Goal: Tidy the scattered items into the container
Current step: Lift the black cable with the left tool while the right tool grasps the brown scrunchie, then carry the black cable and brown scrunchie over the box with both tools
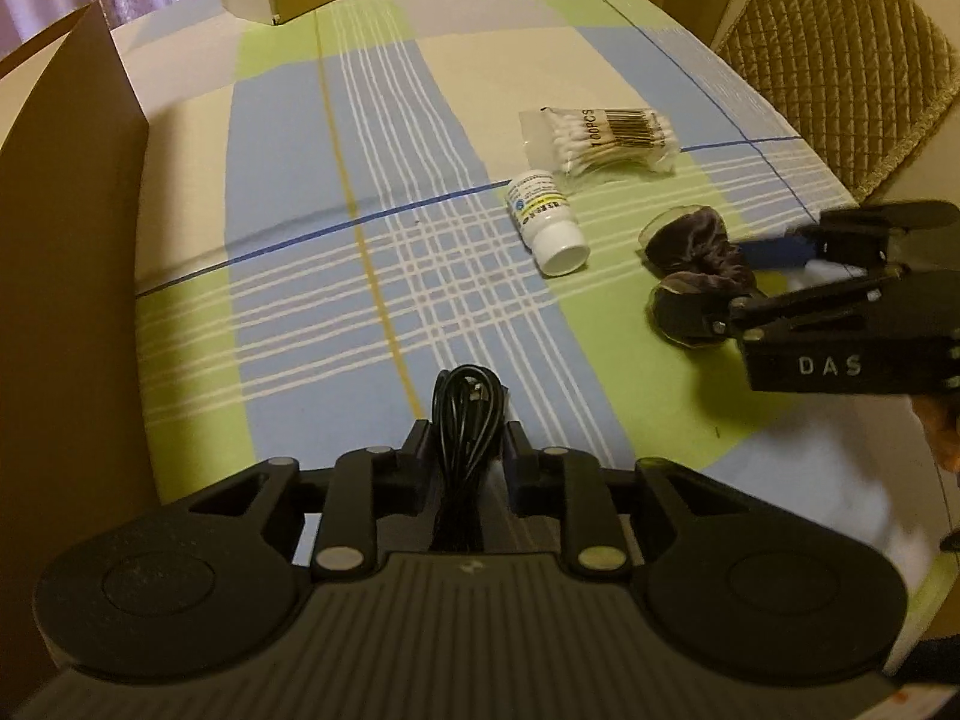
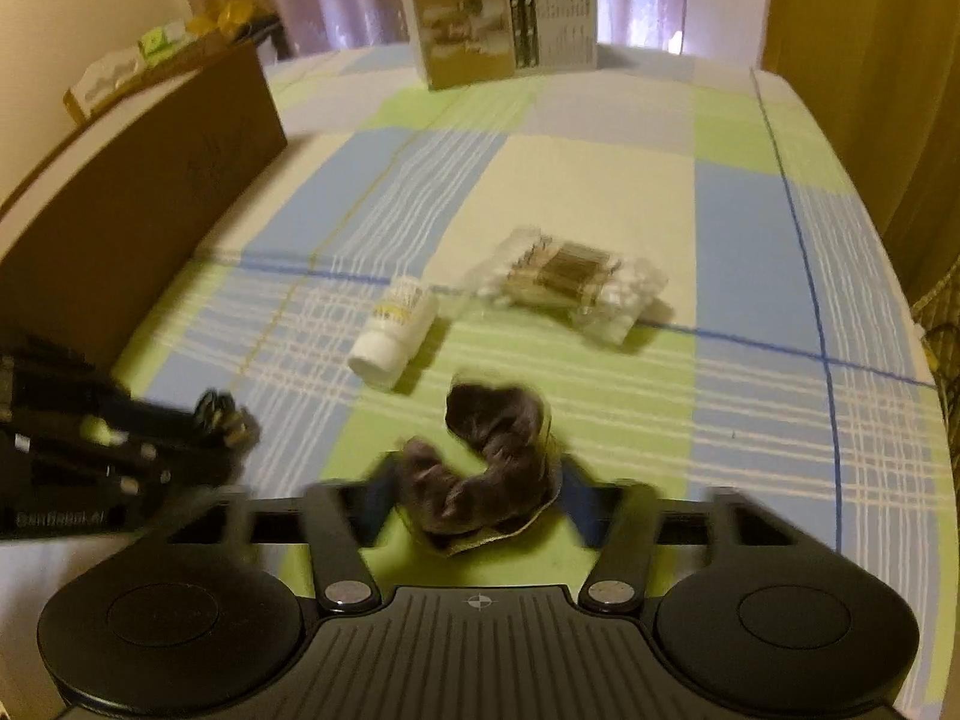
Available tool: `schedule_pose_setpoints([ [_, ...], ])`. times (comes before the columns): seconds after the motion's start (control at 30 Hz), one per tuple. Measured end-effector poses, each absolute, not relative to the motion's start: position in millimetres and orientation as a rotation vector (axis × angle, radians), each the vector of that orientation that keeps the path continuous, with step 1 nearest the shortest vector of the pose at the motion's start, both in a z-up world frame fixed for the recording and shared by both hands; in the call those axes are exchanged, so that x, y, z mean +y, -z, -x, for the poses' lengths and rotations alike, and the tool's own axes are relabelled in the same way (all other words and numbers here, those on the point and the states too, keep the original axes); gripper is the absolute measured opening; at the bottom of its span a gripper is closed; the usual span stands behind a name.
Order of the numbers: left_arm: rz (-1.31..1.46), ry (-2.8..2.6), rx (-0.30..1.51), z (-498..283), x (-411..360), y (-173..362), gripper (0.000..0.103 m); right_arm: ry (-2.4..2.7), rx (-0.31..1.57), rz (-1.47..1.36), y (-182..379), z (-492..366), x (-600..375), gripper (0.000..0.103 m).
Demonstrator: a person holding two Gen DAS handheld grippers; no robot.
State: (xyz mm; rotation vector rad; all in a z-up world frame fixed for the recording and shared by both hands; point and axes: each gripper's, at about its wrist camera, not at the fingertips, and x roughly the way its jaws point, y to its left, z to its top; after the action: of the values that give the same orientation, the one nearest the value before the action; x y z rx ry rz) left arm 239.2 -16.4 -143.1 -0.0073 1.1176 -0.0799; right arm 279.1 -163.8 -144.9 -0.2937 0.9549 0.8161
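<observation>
1. A worktop (image 1: 288,252) under a checked cloth is being shown, with curtains behind and a printed carton (image 2: 501,18) at the far edge.
2. A coiled black cable (image 1: 471,420) is being pinched in the narrowed left claw (image 1: 468,450), beside the brown box (image 1: 66,240) on its left.
3. A dark scrunchie (image 2: 492,468) is being straddled by the right claw (image 2: 480,501); whether it is being gripped cannot be told.
4. A pill bottle (image 1: 549,225) and a swab pack (image 1: 606,141) are lying near each other on the cloth.
5. The cable is best being carried over the box wall before being released, so its loops are kept from snagging.
</observation>
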Motion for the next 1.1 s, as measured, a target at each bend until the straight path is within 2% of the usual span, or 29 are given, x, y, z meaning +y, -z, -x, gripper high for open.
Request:
schedule_pose_setpoints([
  [0.1,-0.013,0.08,1.106,-240.4,-19.1,143.9,0.02,-0.81,0.956,0.286,144.6,-278.3,-169.3,0.029],
  [0.17,-0.021,0.09,1.103,-240.5,-19.7,143.5,0.018,-0.8,0.965,0.274,143.5,-277.8,-172.9,0.028],
  [0.53,0.061,0.119,1.05,-214.4,-9.0,116.3,0.016,-0.822,0.989,0.221,127.8,-252.2,-192.0,0.028],
  [1.1,0.148,0.093,0.865,-162.0,23.9,30.2,0.016,-0.971,0.903,0.271,56.2,-206.1,-155.0,0.028],
])
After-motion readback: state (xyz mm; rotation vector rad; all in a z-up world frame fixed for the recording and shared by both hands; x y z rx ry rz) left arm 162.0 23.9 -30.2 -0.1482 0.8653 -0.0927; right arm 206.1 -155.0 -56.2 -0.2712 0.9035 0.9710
